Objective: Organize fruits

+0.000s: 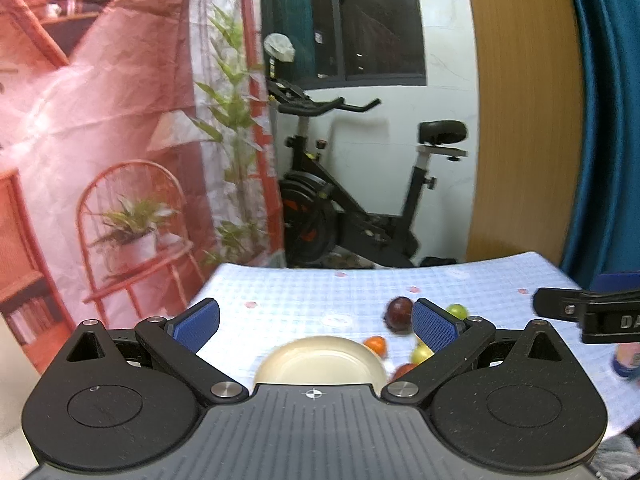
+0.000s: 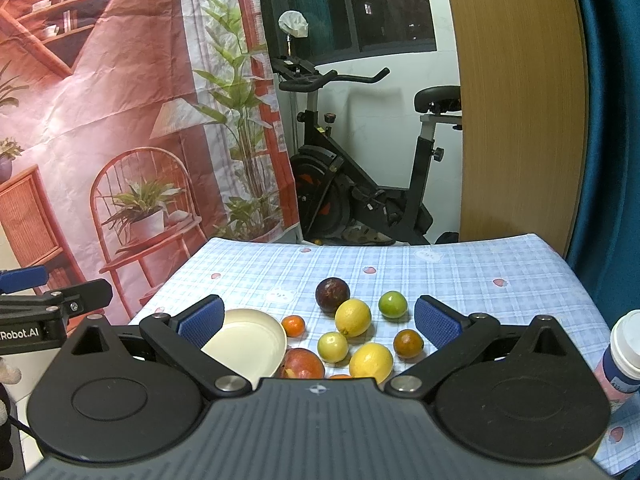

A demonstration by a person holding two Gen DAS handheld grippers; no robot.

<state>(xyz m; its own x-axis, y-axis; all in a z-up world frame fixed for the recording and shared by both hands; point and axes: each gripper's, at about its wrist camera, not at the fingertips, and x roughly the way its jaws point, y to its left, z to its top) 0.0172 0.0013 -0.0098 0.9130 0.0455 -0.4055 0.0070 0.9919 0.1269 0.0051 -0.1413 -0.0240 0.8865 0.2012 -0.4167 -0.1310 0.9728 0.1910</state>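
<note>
Fruit (image 2: 353, 317) sits just right of the bowl (image 2: 248, 340), dead ahead of the right hand-held gripper (image 2: 318, 318), jaws wide, nearer than the left.

Bowl (image 2: 248, 340) sat left on table (image 2: 480, 280); fruits (image 2: 352, 317) clustered just right (cup (image 2: 624, 352) at far right).

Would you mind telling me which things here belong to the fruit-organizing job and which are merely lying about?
Belongs to the job:
- cream bowl, empty
- two lemons
- purple fruit
- green lime
- small orange
- yellow-green fruit
- dark orange fruit
- red fruit

Just lying about:
- bottle with white cap
- exercise bike
- printed backdrop
</note>
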